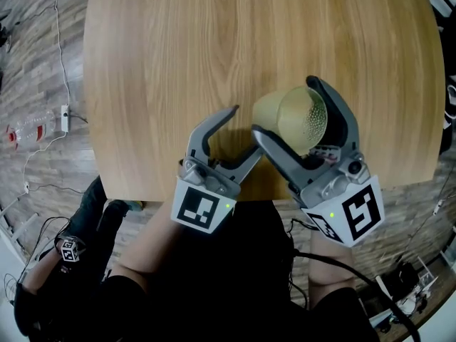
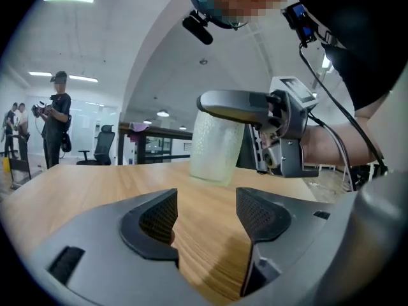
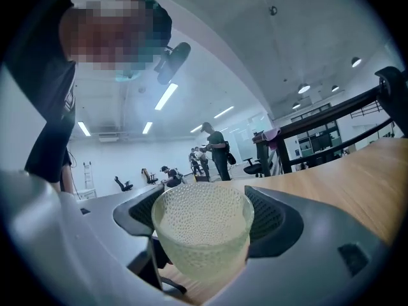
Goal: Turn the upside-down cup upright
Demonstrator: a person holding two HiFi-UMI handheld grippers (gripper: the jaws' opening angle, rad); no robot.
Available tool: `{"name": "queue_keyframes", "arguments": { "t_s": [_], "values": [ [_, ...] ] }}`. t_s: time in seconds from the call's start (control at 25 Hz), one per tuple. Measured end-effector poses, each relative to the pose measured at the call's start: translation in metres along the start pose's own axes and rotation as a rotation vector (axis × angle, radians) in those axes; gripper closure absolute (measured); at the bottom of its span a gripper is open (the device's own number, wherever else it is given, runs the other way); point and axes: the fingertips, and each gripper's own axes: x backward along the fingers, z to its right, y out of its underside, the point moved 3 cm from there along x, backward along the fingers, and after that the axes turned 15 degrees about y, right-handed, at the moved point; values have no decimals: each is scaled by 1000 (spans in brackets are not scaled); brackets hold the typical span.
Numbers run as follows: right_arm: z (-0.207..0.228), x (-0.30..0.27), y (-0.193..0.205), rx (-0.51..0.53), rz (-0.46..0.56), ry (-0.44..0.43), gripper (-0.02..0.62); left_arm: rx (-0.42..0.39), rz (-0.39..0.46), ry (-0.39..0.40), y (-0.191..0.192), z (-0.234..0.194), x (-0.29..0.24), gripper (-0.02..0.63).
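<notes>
The task looks partway done: the right gripper (image 1: 283, 107) is clamped across the sides of the single cup (image 1: 288, 120) and holds it clear of the table (image 1: 178, 48). The cup is tilted, with what seems to be its mouth turning upward, so what is left, as I judge it, is finishing the turn and standing it on its base. One cup, two grippers and one table are in view; the left gripper (image 1: 246, 130) sits just beside the cup with jaws apart and nothing between them.

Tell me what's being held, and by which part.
The right gripper clamps the cup across its side walls; the left gripper is open, holding nothing.
</notes>
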Motion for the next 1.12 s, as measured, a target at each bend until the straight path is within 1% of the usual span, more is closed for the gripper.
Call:
{"name": "queue_keyframes", "arguments": {
  "t_s": [0.16, 0.24, 0.32, 0.44, 0.52, 0.64, 0.76, 0.92, 1.12],
  "values": [
    [-19, 1, 4, -27, -17, -71, 212, -30, 13, 42, -4, 5, -10, 270],
    [-24, 1, 9, -30, -31, -96, 212, -37, 22, 51, -5, 5, -14, 258],
    [-23, 3, 11, -49, -43, -104, 212, -40, 38, 49, -7, 6, -16, 259],
    [-14, 8, 14, -87, -66, -95, 212, -43, 44, 37, -9, 7, -19, 261],
    [-8, 10, 17, -111, -68, -88, 212, -60, 42, 36, -9, 8, -20, 296],
    [-2, 9, 20, -147, -69, -89, 212, -76, 35, 35, -7, 7, -22, 299],
    [2, 7, 24, -170, -77, -94, 212, -96, 9, 31, -4, 4, -23, 301],
    [10, 7, 25, -155, -73, -69, 212, -133, -22, 25, -4, 2, -23, 303],
    [18, 8, 24, -139, -65, -47, 212, -138, -48, 21, -5, 2, -26, 304]
  ]
}}
